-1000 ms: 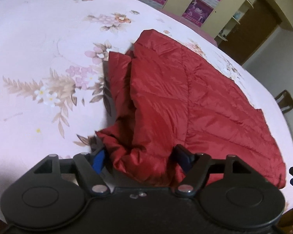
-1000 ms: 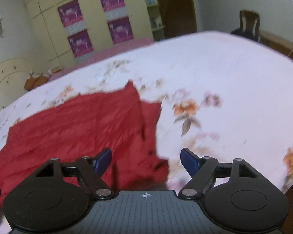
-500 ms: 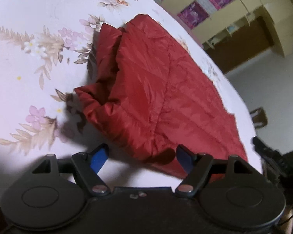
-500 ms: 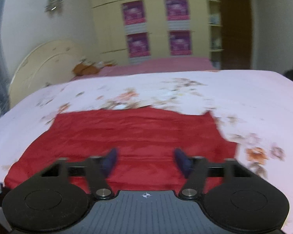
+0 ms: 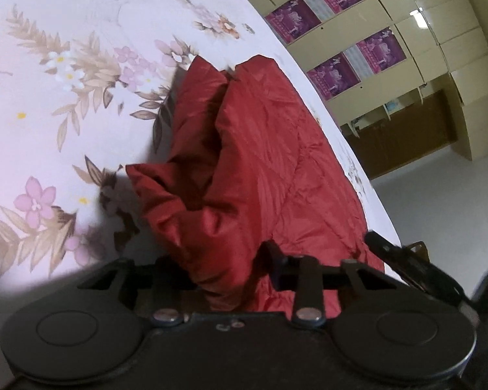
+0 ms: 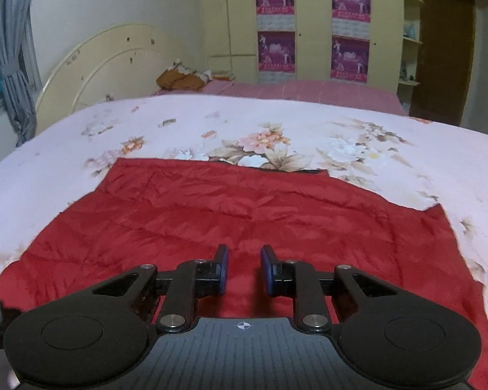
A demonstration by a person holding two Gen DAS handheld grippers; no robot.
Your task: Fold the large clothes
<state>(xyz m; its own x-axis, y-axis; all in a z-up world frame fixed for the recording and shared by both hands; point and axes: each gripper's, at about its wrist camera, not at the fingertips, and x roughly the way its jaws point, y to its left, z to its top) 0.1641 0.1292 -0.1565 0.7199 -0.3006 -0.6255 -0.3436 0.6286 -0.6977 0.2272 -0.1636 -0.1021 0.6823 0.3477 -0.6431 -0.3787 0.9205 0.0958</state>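
Note:
A large red quilted jacket (image 6: 244, 214) lies spread on a floral bedspread (image 6: 276, 123). In the left wrist view the jacket (image 5: 276, 162) has a bunched sleeve at its near left corner. My left gripper (image 5: 224, 260) is shut on that bunched red fabric, which fills the space between the fingers. My right gripper (image 6: 244, 269) hovers over the near edge of the jacket. Its blue-padded fingers (image 6: 223, 266) stand close together with a narrow gap and nothing between them.
The bedspread (image 5: 65, 97) stretches to the left of the jacket. A cream headboard (image 6: 114, 65) and orange pillows (image 6: 179, 79) are at the far end. A wardrobe with purple posters (image 6: 312, 29) and a brown door (image 6: 439, 52) stand beyond.
My left gripper moved onto the bunched sleeve and closed on it. My right gripper's fingers closed from wide apart to a narrow gap and it settled over the jacket's near edge.

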